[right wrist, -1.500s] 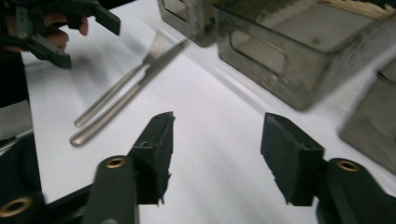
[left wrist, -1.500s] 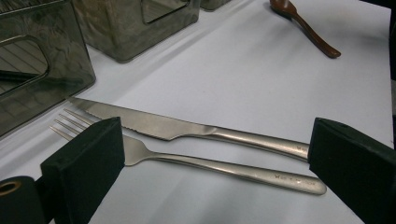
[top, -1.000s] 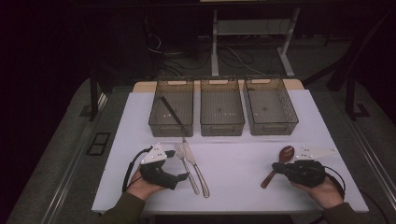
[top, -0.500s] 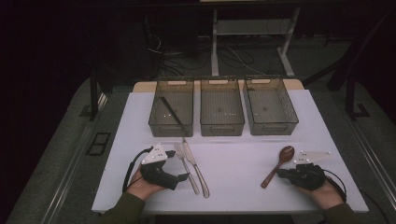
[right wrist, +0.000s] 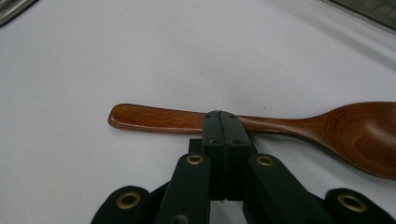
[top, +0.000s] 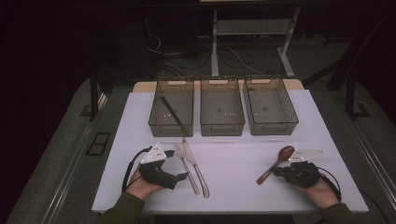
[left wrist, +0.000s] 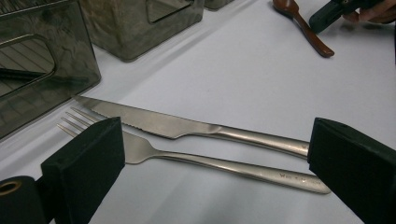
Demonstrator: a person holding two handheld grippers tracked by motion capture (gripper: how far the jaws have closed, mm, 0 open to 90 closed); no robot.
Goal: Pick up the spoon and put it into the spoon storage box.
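Wooden spoon [right wrist: 299, 128] lying just beyond the right gripper's [right wrist: 221, 116] closed, empty jaws, left gripper [left wrist: 215, 154] wide.

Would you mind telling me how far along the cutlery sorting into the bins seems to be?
Barely begun. One dark utensil already lies in the left bin; the middle bin and right bin look empty. In hand: the right gripper is shut, its tips against the wooden spoon handle, which lies on the table. Left: the fork and knife, lying between the open left gripper jaws.
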